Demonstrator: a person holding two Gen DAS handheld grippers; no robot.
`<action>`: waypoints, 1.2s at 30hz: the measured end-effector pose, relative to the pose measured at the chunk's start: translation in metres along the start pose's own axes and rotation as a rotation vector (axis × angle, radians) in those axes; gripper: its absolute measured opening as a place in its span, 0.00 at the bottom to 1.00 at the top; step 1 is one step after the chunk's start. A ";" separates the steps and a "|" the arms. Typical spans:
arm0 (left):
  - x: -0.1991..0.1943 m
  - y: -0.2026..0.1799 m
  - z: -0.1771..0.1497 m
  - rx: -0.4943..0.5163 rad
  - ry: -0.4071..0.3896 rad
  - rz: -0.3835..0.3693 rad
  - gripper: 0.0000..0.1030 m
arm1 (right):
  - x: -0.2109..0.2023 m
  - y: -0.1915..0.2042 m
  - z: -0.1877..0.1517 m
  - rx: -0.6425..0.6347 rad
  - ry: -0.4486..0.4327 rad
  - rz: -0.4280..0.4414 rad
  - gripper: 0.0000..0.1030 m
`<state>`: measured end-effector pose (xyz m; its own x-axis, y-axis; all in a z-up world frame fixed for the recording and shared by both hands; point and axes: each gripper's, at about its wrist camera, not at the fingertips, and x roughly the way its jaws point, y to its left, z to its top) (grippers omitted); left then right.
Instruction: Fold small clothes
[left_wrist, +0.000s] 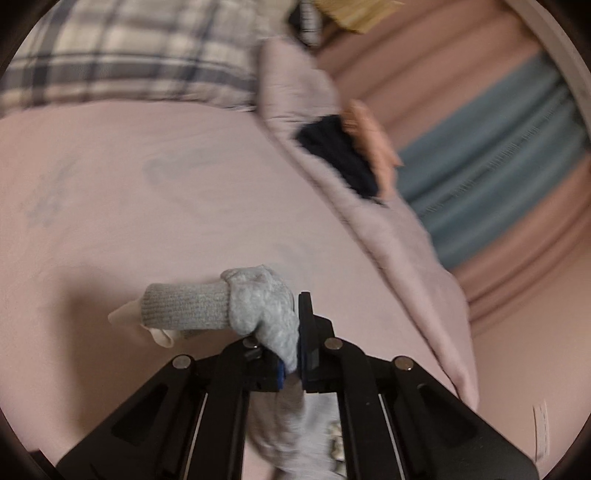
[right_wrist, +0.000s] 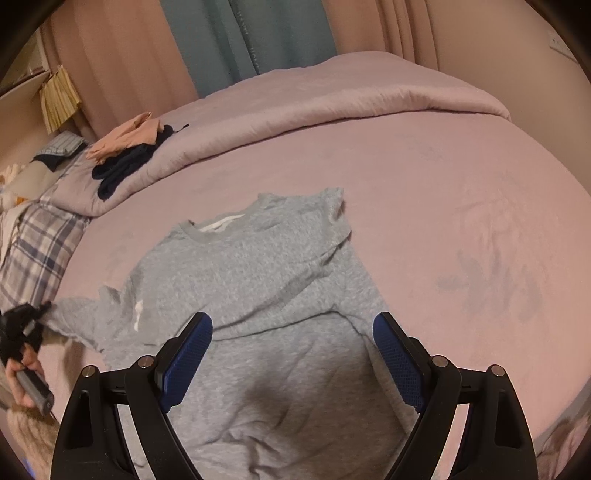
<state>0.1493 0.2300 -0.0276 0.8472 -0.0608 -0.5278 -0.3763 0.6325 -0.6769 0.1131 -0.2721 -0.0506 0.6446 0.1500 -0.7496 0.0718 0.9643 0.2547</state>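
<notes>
A small grey sweatshirt (right_wrist: 258, 288) lies spread on the pink bed sheet (right_wrist: 443, 206), neckline toward the far side. Its left sleeve stretches out to the left, where my left gripper (right_wrist: 22, 325) holds it. In the left wrist view my left gripper (left_wrist: 291, 354) is shut on the grey sleeve (left_wrist: 229, 306) just behind its ribbed cuff, which sticks out to the left above the sheet (left_wrist: 147, 206). My right gripper (right_wrist: 291, 354) is open and empty, hovering over the sweatshirt's lower body, its blue pads (right_wrist: 188, 362) wide apart.
A folded pink duvet (right_wrist: 332, 103) lies along the far side of the bed, with dark navy clothes (right_wrist: 125, 166) and a peach garment (right_wrist: 125, 138) on it. A plaid pillow (right_wrist: 37, 243) lies at the left. Pink and teal curtains (right_wrist: 240, 33) hang behind.
</notes>
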 end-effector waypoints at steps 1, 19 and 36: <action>-0.001 -0.011 -0.001 0.020 0.003 -0.025 0.04 | 0.000 -0.001 -0.001 0.002 0.002 0.001 0.86; 0.078 -0.147 -0.157 0.527 0.345 -0.151 0.04 | -0.001 -0.024 -0.010 0.071 0.018 -0.014 0.86; 0.122 -0.119 -0.222 0.503 0.556 -0.028 0.08 | 0.012 -0.036 -0.017 0.083 0.069 0.012 0.86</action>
<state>0.2145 -0.0247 -0.1256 0.4896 -0.3784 -0.7855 -0.0282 0.8936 -0.4480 0.1051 -0.3016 -0.0798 0.5921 0.1790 -0.7857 0.1290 0.9414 0.3116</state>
